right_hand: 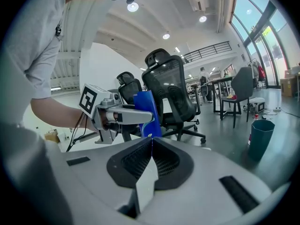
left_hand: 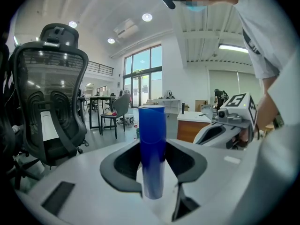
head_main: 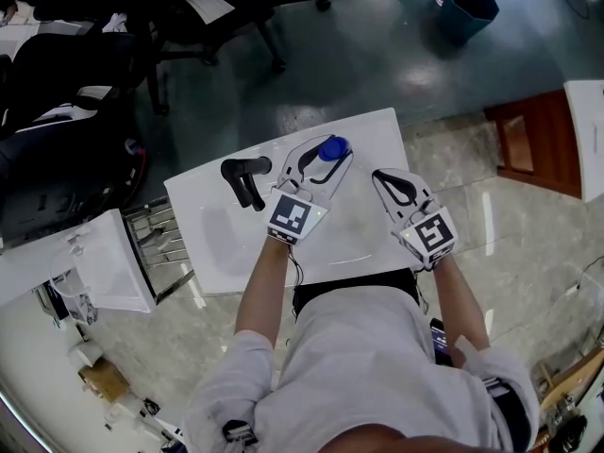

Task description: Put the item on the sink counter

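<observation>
Person's grey shirt (head_main: pixel 377 366) fills 6 o'clock. Left gripper (head_main: pixel 324 156) fingers are clamped on an upright blue cylindrical container (head_main: pixel 332 147) above the white sink desk (head_main: pixel 373 128); right gripper (head_main: pixel 381 176), at its 3 o'clock, has fingers together, empty. Black faucet (head_main: pixel 243 179) stands at 9 o'clock.

2 white two-jaw grippers, left gripper (head_main: pixel 327 152) + right gripper (head_main: pixel 384 178) | just 1 blue plastic cylinder (left_hand: pixel 152 149), between the left one's jaws | 1 black curved tap (head_main: pixel 245 179) right beside the left gripper | 1 white sink counter (head_main: pixel 217 243) under both | 1 teal plastic bin (head_main: pixel 469 8) way out ahead
</observation>
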Motion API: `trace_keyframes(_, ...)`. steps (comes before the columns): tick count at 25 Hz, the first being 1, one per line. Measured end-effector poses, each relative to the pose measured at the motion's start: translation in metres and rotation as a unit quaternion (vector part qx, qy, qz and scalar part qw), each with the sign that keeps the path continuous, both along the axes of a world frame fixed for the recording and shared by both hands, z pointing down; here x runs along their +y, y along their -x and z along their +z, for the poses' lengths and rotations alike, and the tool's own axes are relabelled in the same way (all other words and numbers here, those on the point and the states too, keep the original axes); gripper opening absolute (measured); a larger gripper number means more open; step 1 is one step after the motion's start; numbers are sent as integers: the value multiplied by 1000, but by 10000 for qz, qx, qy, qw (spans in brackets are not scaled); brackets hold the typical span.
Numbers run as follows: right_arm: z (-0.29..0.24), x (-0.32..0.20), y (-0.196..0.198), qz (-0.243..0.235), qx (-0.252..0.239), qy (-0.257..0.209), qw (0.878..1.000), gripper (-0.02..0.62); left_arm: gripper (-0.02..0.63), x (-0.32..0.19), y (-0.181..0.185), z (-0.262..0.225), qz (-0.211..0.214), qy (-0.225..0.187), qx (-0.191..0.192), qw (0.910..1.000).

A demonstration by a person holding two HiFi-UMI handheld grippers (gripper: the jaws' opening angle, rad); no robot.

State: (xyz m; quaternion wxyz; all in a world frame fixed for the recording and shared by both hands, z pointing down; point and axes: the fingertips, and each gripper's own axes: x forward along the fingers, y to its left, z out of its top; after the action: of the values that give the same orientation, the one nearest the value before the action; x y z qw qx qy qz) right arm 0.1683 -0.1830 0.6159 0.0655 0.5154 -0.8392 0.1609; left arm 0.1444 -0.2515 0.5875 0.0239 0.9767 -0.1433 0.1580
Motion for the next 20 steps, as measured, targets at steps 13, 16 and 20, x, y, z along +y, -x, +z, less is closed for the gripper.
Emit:
trace_keyframes(13,2,1,-9,50,-36,31,10000,5,163,-7,-20,0,178,-31,-15,9998)
trace_keyframes(16,3,1,-15,143,-46,52,9999,5,163,-7,-24,2,260,-26,-49,9996)
trace_keyframes(20,5,2,-21,199,-36,97,9997,5,163,-8,-31,6,335,-27,-85,9994)
